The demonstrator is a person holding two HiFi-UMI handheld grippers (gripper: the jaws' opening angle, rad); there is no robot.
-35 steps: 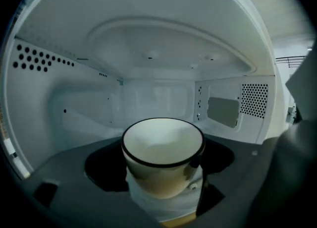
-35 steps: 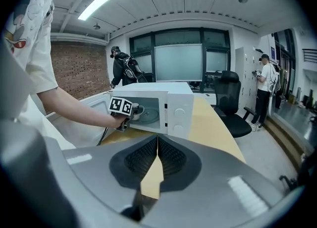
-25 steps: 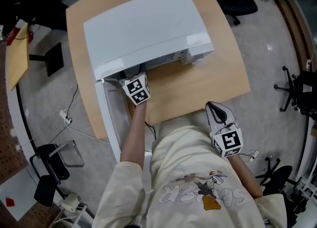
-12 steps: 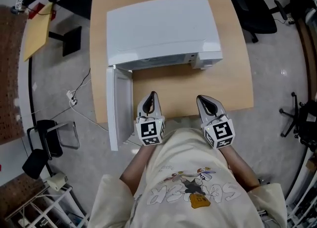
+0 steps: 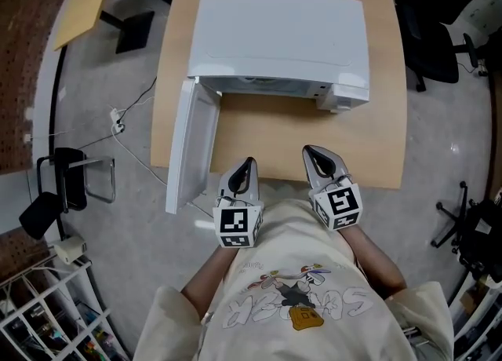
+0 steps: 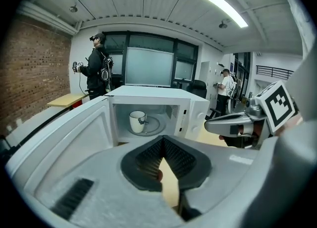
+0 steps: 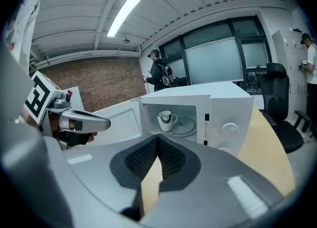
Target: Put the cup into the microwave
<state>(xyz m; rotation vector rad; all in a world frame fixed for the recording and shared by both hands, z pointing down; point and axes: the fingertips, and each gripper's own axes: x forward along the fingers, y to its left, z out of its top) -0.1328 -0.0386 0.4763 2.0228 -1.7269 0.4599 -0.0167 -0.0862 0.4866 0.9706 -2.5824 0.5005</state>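
Left gripper (image 5: 249,165) and right gripper (image 5: 311,151) hang side by side at the near edge of the table (image 5: 369,140), both pointing forward at the microwave (image 5: 282,38). Each has its jaws pressed together with nothing caught between them. In the left gripper view the ribbed pads (image 6: 149,157) meet at their tips, and only a wedge of tabletop shows lower down. The right gripper view shows the same of its own pads (image 7: 142,157).

Well ahead of both tools, the cup (image 6: 137,121) stands upright inside the microwave's cavity, on the left part of the glass turntable (image 6: 154,125). It sits a little left of the left gripper's line and almost dead ahead of the right one. Its handle turns to the right. A dark mark on its side is too small to read.

From the head view the cup cannot be seen at all. The microwave's white top covers the cavity, and the front shows only as a thin strip. The door (image 5: 192,144) stands swung open ahead of the left gripper and to its left, and its free edge juts out past the table's near edge.

Right of the cavity, the knobs (image 7: 233,129) are pale and hard to tell from the panel. The hands holding the tools are mostly hidden under the marker cubes (image 5: 238,227), so only a few fingers of each show in the other gripper's view. Far beyond the microwave a person (image 6: 98,66) stands by dark windows, too small for detail.
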